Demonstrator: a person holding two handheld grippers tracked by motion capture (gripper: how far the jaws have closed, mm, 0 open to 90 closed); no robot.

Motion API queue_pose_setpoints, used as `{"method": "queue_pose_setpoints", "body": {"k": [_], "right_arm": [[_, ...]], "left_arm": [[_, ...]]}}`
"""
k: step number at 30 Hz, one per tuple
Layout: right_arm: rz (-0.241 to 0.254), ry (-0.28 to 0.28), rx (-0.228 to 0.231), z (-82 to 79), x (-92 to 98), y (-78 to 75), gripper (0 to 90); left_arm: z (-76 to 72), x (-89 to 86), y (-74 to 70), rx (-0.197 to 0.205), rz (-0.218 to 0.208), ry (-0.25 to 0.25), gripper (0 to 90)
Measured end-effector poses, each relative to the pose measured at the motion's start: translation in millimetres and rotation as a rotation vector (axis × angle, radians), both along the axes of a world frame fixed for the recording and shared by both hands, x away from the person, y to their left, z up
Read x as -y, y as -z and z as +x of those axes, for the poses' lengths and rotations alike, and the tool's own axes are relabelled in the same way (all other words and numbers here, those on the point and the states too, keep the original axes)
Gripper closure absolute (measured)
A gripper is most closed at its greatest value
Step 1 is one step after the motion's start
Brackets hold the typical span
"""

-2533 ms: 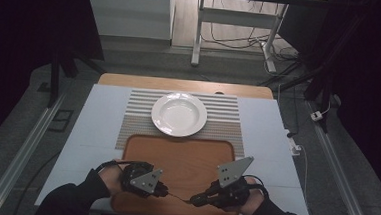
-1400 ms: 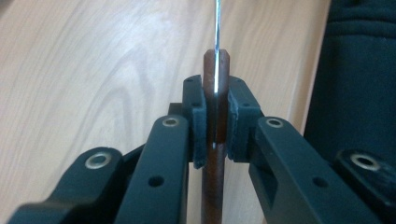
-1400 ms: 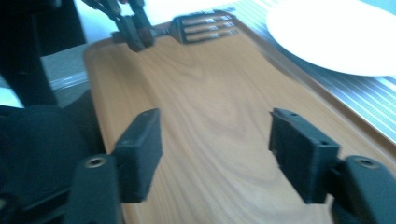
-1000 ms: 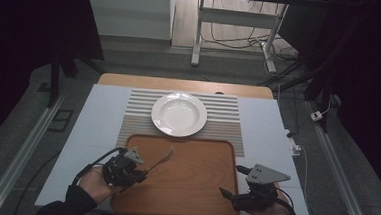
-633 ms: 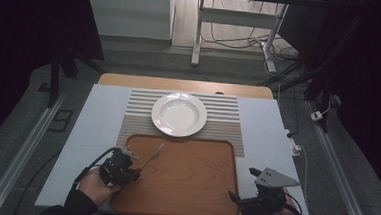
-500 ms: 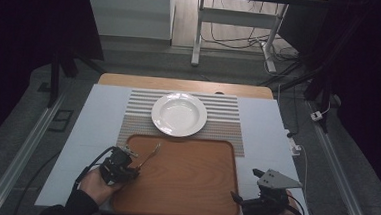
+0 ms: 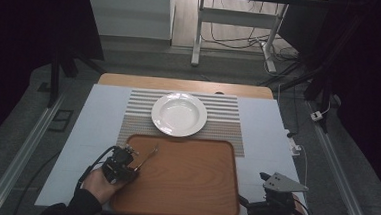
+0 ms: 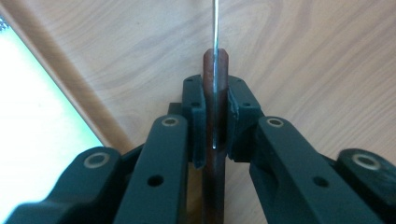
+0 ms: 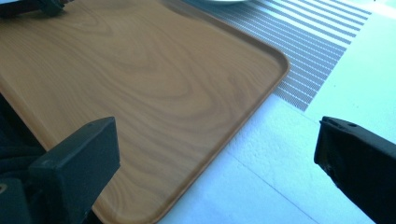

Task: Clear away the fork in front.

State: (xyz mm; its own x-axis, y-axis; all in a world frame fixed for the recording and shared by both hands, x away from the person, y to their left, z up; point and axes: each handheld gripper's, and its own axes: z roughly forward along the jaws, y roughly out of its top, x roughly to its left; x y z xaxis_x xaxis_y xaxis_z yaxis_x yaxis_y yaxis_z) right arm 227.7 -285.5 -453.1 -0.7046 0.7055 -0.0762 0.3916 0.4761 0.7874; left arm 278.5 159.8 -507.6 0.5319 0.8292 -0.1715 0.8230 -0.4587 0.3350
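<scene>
Table (image 7: 92,131): pale surface, the largest item, seen from the high view, bearing everything listed below. Striped placemat (image 7: 228,115): grey and white bands, lying across the far middle of the table, its near edge running under the tray. Wooden tray (image 7: 189,182): rounded corners, low raised rim, set at the near middle of the table; its right corner and rim also appear in the right gripper view (image 9: 261,93), beside the placemat's stripes (image 9: 317,51). White plate (image 7: 179,114): deep, round, standing on the placemat just beyond the tray's far rim, touching nothing else. Right gripper (image 7: 267,205): held in a hand at the near right corner of the table, just off the tray's right edge; its jaws have just been opening and now stand wide apart with nothing between them, the tray's corner and bare table visible through the gap. Left gripper (image 7: 121,164): held in a hand at the tray's near left edge, jaws clamped together on the utensil. Utensil (image 7: 148,154): slim, with a reddish-brown wooden handle (image 8: 215,121) pinched between the two black pads and a thin metal shank running forward over the tray's wood; in the high view its far end points toward the plate, over the tray's far left part; the kind of head is too small to tell.
</scene>
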Motion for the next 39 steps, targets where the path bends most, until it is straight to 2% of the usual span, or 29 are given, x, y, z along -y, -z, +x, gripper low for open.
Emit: {"method": "queue_pose_setpoints", "body": {"k": [7, 9, 13, 17, 22, 26, 34, 39], "right_arm": [[-0.011, 0.009, -0.013, -0.7, 2.3, 1.8, 0.7], [-0.011, 0.01, -0.011, -0.9, 2.9, 1.7, 0.7], [-0.003, 0.017, -0.016, -1.8, 4.6, 1.1, 0.7], [0.0, 0.03, -0.026, -2.3, 6.3, 0.6, 0.7], [0.005, 0.055, -0.037, -2.2, 7.4, 0.7, 0.3], [-0.007, 0.082, -0.047, -1.5, 7.9, 0.9, 0.0], [-0.005, 0.094, -0.059, -0.2, 7.7, 1.7, 0.0], [-0.01, 0.091, -0.065, 0.2, 7.3, 2.1, 0.0]], "left_arm": [[-0.4, -1.4, -0.3, 0.001, -0.011, 0.014, 76.4], [-0.5, -3.2, -2.9, 0.014, -0.02, 0.015, 75.3], [0.0, -7.3, -11.8, 0.074, -0.048, 0.02, 74.5], [3.7, -8.9, -20.3, 0.143, -0.066, 0.044, 81.6], [14.4, -8.1, -24.8, 0.183, -0.103, 0.074, 89.2], [25.3, -7.1, -22.8, 0.177, -0.144, 0.09, 89.4], [47.1, -1.6, -15.6, 0.169, -0.169, 0.109, 89.6], [60.7, 8.4, -10.0, 0.166, -0.16, 0.118, 89.6]]}}
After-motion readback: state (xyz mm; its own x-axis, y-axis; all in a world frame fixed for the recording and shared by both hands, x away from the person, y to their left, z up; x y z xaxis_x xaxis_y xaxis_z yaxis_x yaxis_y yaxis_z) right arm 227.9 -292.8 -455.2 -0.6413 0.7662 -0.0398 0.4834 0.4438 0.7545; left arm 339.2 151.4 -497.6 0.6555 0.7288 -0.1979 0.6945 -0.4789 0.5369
